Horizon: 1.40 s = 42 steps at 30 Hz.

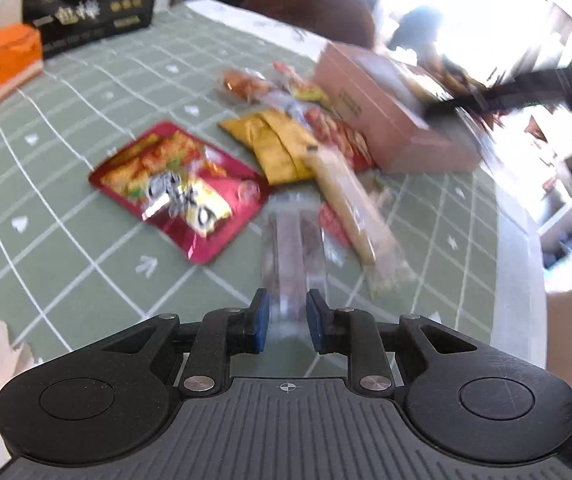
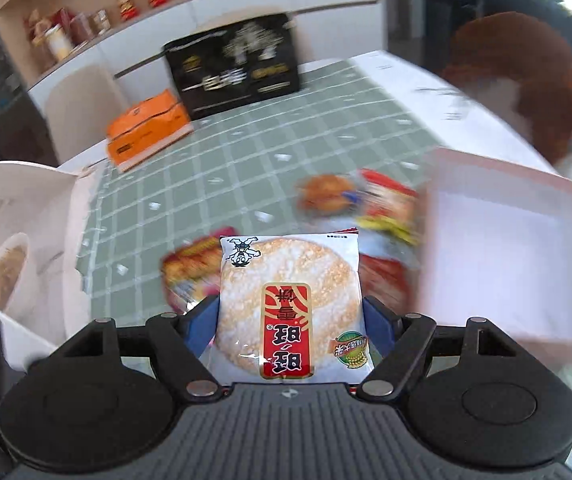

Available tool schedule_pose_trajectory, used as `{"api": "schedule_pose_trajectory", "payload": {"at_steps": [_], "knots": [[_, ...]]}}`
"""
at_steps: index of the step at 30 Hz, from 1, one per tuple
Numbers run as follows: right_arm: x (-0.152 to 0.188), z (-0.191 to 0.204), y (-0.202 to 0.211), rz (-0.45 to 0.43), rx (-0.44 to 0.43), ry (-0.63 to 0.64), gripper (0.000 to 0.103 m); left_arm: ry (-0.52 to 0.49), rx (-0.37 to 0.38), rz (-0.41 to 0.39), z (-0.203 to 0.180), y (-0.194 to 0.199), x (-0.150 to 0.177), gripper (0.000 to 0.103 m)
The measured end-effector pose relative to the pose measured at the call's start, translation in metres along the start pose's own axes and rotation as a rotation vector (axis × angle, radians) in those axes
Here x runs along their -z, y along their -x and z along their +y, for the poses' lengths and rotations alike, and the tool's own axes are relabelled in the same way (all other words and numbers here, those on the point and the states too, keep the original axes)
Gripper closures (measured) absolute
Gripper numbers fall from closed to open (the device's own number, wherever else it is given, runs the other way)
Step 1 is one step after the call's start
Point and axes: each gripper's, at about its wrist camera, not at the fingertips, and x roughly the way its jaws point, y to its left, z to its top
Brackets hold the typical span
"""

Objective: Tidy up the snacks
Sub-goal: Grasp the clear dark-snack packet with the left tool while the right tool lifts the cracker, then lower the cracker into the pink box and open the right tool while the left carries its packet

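While left gripper (image 1: 286, 326) pinches clear packet (image 1: 291, 248), right gripper (image 2: 289, 320) clamps rice-cracker pack (image 2: 287, 304).

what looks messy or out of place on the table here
The snack packets lie in a loose heap beside the pink box, overlapping at odd angles instead of sitting inside it. In the right wrist view the box looks empty. A torn-edged white carton stands at the table's left edge.
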Motion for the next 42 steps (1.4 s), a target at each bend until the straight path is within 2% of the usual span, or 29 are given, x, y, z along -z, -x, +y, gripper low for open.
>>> {"api": "schedule_pose_trajectory", "payload": {"at_steps": [3, 6, 12, 16, 20, 21, 23, 26, 30, 33, 37, 39, 42], "knots": [[0.034, -0.022, 0.018, -0.015, 0.071, -0.006, 0.027, 0.015, -0.07, 0.023, -0.01, -0.014, -0.009, 0.078], [0.066, -0.045, 0.026, 0.0, 0.121, -0.043, 0.027, -0.02, -0.138, 0.035, -0.023, -0.025, -0.011, 0.073], [0.117, -0.077, 0.042, 0.023, 0.146, -0.127, 0.027, -0.056, -0.221, 0.04, -0.037, -0.033, -0.021, 0.067], [0.137, -0.085, 0.047, 0.042, 0.187, -0.127, 0.027, -0.066, -0.185, 0.041, -0.047, -0.039, -0.03, 0.069], [0.147, -0.093, 0.051, 0.057, 0.203, -0.137, 0.026, -0.113, -0.239, 0.051, -0.058, -0.052, -0.035, 0.067], [0.148, -0.095, 0.051, 0.06, 0.205, -0.14, 0.026, -0.12, -0.256, 0.055, -0.058, -0.055, -0.036, 0.065], [0.149, -0.096, 0.052, 0.062, 0.208, -0.139, 0.026, -0.108, -0.278, 0.067, -0.055, -0.06, -0.037, 0.054], [0.148, -0.096, 0.053, 0.06, 0.215, -0.128, 0.026, -0.054, -0.254, 0.047, -0.042, -0.062, -0.038, 0.049], [0.146, -0.095, 0.051, 0.063, 0.215, -0.123, 0.026, -0.054, -0.215, 0.041, -0.038, -0.058, -0.035, 0.059], [0.145, -0.092, 0.05, 0.063, 0.21, -0.117, 0.026, 0.002, -0.139, 0.034, -0.037, -0.043, -0.024, 0.061], [0.148, -0.089, 0.056, 0.059, 0.224, -0.064, 0.026, -0.07, -0.151, -0.015, -0.059, -0.011, -0.008, 0.062], [0.149, -0.091, 0.061, 0.056, 0.236, -0.044, 0.026, -0.063, -0.132, -0.045, -0.066, 0.006, -0.008, 0.062], [0.148, -0.099, 0.067, 0.049, 0.244, -0.05, 0.026, -0.036, -0.068, -0.105, -0.08, 0.029, -0.026, 0.062]]}}
